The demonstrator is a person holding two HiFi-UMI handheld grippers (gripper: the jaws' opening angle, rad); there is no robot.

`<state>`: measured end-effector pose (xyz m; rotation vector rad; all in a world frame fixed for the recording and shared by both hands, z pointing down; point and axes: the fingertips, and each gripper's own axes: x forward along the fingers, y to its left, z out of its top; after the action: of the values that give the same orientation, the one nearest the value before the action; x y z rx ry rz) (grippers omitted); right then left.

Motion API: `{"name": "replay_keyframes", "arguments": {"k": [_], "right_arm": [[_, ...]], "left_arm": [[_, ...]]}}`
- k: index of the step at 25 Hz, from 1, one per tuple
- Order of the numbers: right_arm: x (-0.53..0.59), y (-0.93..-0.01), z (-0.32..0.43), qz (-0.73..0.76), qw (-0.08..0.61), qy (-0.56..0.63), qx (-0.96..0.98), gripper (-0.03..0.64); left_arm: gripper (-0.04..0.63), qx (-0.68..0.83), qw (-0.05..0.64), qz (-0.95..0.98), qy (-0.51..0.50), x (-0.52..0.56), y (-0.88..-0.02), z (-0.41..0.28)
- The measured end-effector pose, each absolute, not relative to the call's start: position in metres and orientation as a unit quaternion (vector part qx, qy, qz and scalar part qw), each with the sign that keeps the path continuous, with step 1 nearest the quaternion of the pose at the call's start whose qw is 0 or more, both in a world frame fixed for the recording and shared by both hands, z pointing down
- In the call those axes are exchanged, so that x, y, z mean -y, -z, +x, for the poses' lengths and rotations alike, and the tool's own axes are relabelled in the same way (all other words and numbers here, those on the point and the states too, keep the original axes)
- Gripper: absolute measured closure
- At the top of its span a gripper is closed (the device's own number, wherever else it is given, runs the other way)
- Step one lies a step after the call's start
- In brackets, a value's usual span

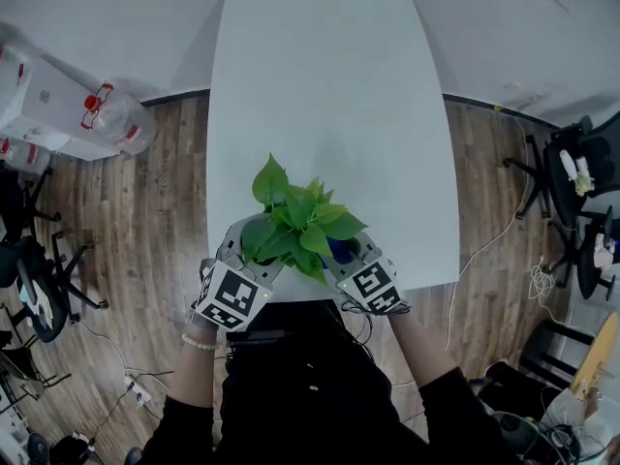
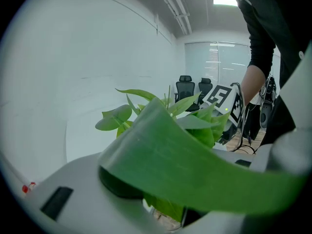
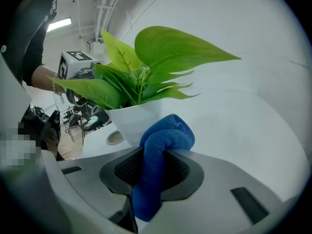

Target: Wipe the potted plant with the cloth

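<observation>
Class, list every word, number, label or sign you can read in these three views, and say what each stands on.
No readable words or numbers in any view.
Black-and-white square patterns, no letters: left marker cube, right marker cube.
Too small to read: red marks on the white boxes.

The head view looks steeply down on the white counter [image 1: 329,95], with the potted plant [image 1: 295,223] at its near edge. The left gripper view sits close against one leaf [image 2: 185,165] and faces the right tongs [image 2: 225,106]. The right gripper view looks back over its cloth [image 3: 163,150] toward the left tongs [image 3: 74,65]. All three views share the potted plant.
</observation>
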<state>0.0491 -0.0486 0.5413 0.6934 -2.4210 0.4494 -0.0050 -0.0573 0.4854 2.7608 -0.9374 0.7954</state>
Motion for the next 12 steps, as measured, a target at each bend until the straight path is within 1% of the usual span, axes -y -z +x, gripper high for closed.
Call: {"name": "replay_keyframes", "arguments": {"k": [7, 12], "right_arm": [[0.022, -0.534, 0.044, 0.306, 0.282, -0.176, 0.892, 0.492], [0.004, -0.527, 0.033, 0.311, 0.276, -0.182, 0.891, 0.492]], "left_arm": [[0.387, 0.314, 0.061, 0.91, -0.263, 0.058, -0.486, -0.005], [0.387, 0.317, 0.062, 0.909, -0.263, 0.058, -0.487, -0.005]]}}
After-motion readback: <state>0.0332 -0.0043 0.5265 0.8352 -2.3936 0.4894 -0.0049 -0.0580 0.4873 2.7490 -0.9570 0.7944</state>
